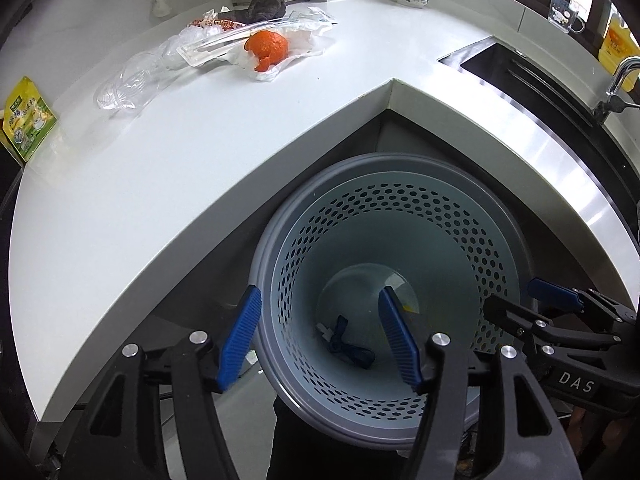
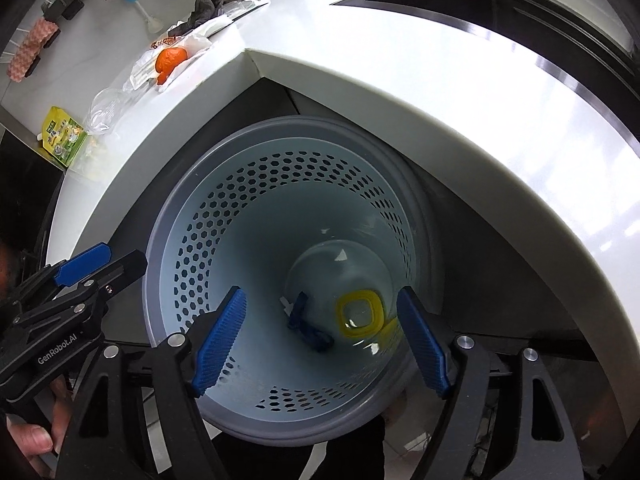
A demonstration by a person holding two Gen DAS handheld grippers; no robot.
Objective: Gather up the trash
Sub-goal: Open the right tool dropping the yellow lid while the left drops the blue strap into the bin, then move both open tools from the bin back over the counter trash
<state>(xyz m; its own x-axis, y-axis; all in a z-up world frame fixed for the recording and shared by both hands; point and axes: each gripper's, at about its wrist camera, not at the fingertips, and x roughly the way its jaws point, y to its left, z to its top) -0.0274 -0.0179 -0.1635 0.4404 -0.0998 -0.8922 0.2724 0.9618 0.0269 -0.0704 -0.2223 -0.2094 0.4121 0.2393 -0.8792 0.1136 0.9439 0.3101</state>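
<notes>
Both my tools, left tool [image 1: 320,340] and right tool [image 2: 322,344], hang wide and empty over the bin [image 1: 280,216]; remaining trash, seemingly orange peel [image 1: 267,49], lies upper left on the bench [image 1: 180,152], left tool nearer.

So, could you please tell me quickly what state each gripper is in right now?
Left gripper: open, nothing between its fingers, above the bin.
Right gripper: open, nothing held, also over the bin.
</notes>
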